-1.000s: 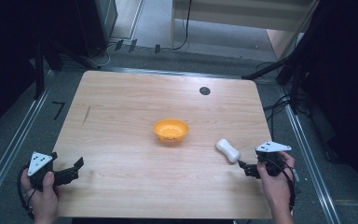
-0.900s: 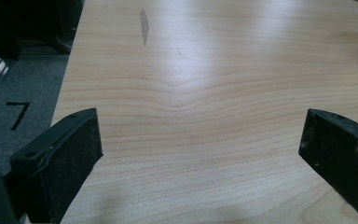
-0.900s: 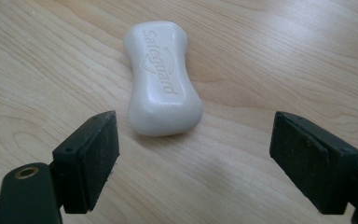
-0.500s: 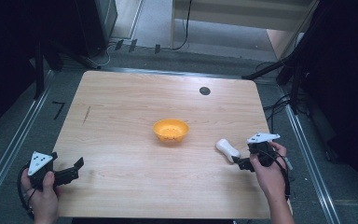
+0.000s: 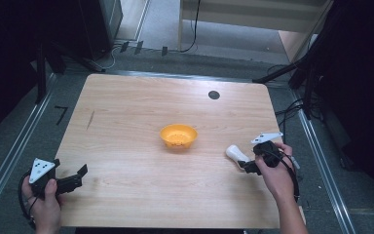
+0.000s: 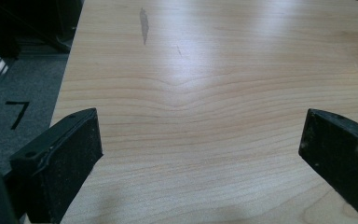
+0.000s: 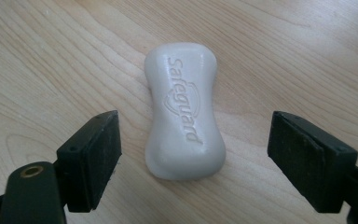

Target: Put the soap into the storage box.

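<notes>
In the high view, the right gripper [image 5: 244,165] reaches the white soap bar [image 5: 234,153], which lies at four o'clock from the orange bowl [image 5: 178,136]; the left gripper [image 5: 78,177] waits, jaws spread. In the right gripper view the soap [image 7: 184,112] sits between released jaws, untouched. Approach looks finished; next comes advancing slightly and clenching across its waist.

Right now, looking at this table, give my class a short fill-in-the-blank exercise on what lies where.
1. The white bar between the right gripper's open jaws is a bar of ____.
2. The bowl at the table's middle is coloured ____.
3. The word moulded into the bar reads ____.

Missing words: soap; orange; Safeguard
</notes>
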A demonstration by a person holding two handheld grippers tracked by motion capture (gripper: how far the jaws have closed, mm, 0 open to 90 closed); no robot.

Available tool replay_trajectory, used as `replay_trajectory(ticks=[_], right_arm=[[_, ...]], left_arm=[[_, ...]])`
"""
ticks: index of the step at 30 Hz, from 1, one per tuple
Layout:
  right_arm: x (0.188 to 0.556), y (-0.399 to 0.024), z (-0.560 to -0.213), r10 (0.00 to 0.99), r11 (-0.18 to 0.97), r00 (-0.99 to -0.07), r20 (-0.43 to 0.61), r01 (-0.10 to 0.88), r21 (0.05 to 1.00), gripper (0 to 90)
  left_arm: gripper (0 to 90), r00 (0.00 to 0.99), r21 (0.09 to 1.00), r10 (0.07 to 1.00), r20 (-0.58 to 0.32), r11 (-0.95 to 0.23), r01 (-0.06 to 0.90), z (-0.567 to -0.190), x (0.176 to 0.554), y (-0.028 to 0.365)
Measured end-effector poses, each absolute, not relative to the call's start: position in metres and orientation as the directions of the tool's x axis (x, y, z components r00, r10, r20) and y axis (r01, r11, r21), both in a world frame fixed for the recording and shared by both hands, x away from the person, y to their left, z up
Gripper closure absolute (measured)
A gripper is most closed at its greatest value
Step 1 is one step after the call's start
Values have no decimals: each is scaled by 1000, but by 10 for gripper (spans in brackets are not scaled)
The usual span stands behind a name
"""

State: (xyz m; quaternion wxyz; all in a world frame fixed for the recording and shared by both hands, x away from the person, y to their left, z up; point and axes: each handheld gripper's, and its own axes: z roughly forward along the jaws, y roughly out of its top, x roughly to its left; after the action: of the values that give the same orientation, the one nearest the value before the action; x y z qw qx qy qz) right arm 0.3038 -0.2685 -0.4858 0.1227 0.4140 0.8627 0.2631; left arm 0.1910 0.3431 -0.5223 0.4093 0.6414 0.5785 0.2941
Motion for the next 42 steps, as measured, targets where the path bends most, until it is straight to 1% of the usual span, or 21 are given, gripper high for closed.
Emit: replay_trajectory(ticks=[5, 10, 13, 19, 26, 30, 42], right_arm=[[307, -265, -486, 767, 533, -641, 5, 643, 550, 190], [310, -262, -486, 769, 536, -639, 12, 656, 532, 193], [313, -260, -486, 765, 539, -644, 22, 658, 526, 211], [320, -256, -487, 766, 552, -642, 36, 684, 477, 211], [328, -251, -487, 771, 556, -636, 46, 705, 441, 219], [332, -248, -489, 778, 550, -626, 55, 720, 424, 241], [340, -242, -490, 779, 559, -623, 76, 744, 365, 250]], left_arm=[[0, 158, 865, 983, -97, 5, 501, -522, 191, 343], [0, 158, 864, 983, -97, 5, 503, -522, 191, 344], [0, 156, 865, 983, -98, 6, 502, -522, 191, 343], [0, 157, 864, 983, -99, 7, 504, -522, 191, 343], [0, 155, 863, 983, -101, 9, 504, -522, 192, 344], [0, 155, 865, 983, -101, 10, 501, -522, 191, 344], [0, 152, 865, 983, -102, 12, 502, -522, 191, 344]])
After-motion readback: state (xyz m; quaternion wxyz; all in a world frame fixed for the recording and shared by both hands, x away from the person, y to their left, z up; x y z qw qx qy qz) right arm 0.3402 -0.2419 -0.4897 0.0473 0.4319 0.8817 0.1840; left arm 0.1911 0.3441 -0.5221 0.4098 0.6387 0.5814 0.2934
